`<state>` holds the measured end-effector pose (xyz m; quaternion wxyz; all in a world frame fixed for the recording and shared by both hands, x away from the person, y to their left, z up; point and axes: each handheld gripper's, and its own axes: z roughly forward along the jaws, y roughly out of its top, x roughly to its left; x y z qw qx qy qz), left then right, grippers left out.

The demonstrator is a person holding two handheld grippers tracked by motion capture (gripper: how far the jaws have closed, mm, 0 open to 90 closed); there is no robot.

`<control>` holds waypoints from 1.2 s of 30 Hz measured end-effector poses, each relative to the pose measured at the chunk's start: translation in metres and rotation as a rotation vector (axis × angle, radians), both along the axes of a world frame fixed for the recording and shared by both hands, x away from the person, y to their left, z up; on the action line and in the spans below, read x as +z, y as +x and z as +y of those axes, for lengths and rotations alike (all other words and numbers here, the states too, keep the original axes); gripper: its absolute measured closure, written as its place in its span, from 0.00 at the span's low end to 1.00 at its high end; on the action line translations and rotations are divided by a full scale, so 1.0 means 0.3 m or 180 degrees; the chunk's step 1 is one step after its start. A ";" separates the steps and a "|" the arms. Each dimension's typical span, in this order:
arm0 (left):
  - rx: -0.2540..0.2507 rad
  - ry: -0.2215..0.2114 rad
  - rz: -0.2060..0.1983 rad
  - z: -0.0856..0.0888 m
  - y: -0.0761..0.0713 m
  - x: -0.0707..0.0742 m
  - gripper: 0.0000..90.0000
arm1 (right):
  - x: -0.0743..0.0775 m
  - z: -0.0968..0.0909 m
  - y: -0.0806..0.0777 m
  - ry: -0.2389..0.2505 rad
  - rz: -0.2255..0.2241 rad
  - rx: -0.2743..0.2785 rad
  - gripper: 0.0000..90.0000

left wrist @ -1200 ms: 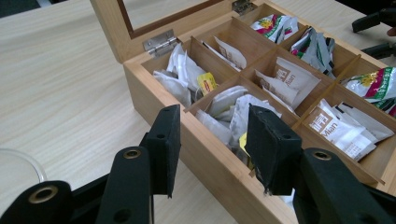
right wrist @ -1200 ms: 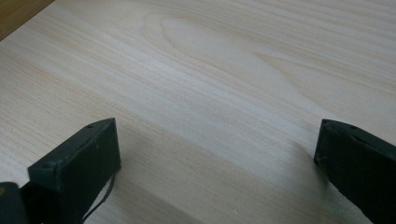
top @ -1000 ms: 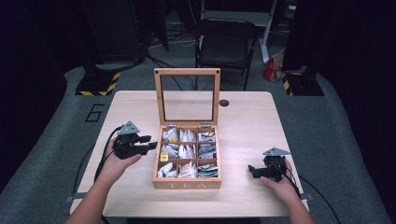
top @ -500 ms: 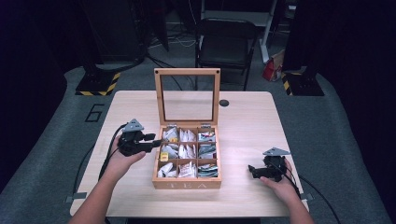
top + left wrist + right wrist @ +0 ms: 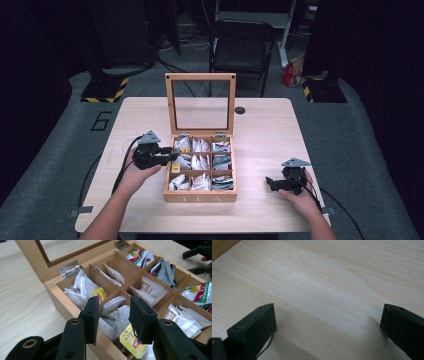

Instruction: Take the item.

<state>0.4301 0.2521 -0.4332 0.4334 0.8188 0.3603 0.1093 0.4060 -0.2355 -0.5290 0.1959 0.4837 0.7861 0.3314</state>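
Note:
A wooden tea box (image 5: 200, 196) marked TEA stands mid-table, its glass-paned lid (image 5: 200, 75) upright. Its nine compartments hold several tea bags. My left gripper (image 5: 170, 156) reaches over the box's left wall at the middle row. In the left gripper view its jaws (image 5: 112, 315) straddle white tea bags (image 5: 112, 307) with a yellow tag (image 5: 130, 340). The jaws have just been closing, but a gap remains and the pads do not press on the bags. My right gripper (image 5: 272, 184) rests on the table right of the box, jaws wide apart (image 5: 328, 315) over bare wood.
The box wall (image 5: 57, 290) and its hinges lie close under the left jaws. A small black disc (image 5: 240, 110) sits on the table behind the lid. A dark chair (image 5: 242, 45) stands beyond the table's far edge.
The left gripper has shifted a little to the right, from beside the box to over its left wall. Its jaws look narrower. The right hand has kept still.

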 end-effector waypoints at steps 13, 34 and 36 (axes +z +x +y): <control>-0.0088 0.0054 0.0103 -0.029 0.005 -0.024 0.71 | 0.000 0.000 0.000 -0.0001 0.0003 0.0001 0.00; -0.0221 0.0050 0.0137 -0.045 -0.005 -0.021 0.91 | 0.000 0.000 0.000 -0.0001 0.0003 0.0001 0.00; -0.0244 0.0030 0.0125 -0.049 -0.008 -0.016 0.94 | 0.000 0.000 0.000 -0.0001 0.0003 0.0000 0.00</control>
